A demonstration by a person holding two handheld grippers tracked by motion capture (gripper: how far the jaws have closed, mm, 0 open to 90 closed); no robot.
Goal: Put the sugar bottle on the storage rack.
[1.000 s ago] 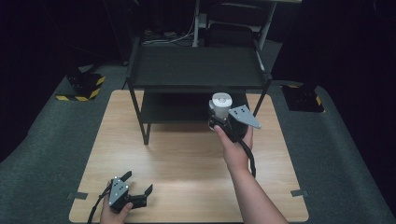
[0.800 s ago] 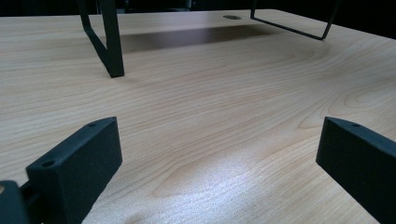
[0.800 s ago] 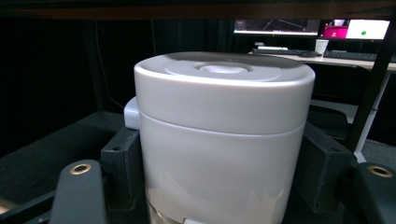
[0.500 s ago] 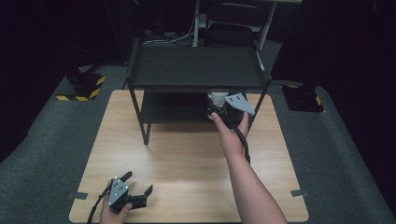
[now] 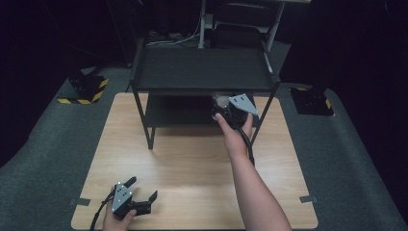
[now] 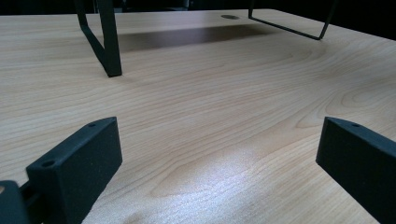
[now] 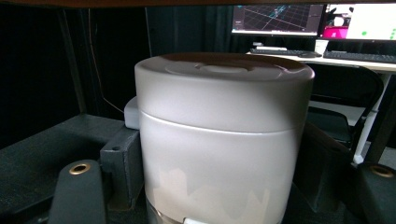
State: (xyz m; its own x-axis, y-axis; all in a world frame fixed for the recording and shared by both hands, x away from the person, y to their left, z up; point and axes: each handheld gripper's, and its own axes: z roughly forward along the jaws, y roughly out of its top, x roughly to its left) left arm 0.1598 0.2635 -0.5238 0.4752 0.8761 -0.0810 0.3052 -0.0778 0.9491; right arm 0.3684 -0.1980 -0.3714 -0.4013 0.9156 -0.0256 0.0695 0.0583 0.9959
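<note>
White jar (image 7: 219, 140) upright in right tool (image 5: 230, 111)

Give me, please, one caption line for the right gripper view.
White lidded canister held upright between the jaws of the right gripper, above the dark shelf.

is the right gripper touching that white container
Touching. In the right gripper view, both black jaws press against the sides of the white container, held by the right gripper.

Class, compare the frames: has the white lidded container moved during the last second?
Yes. The white container, held by the right gripper, went forward, from before the black shelf unit to under its top.
</note>
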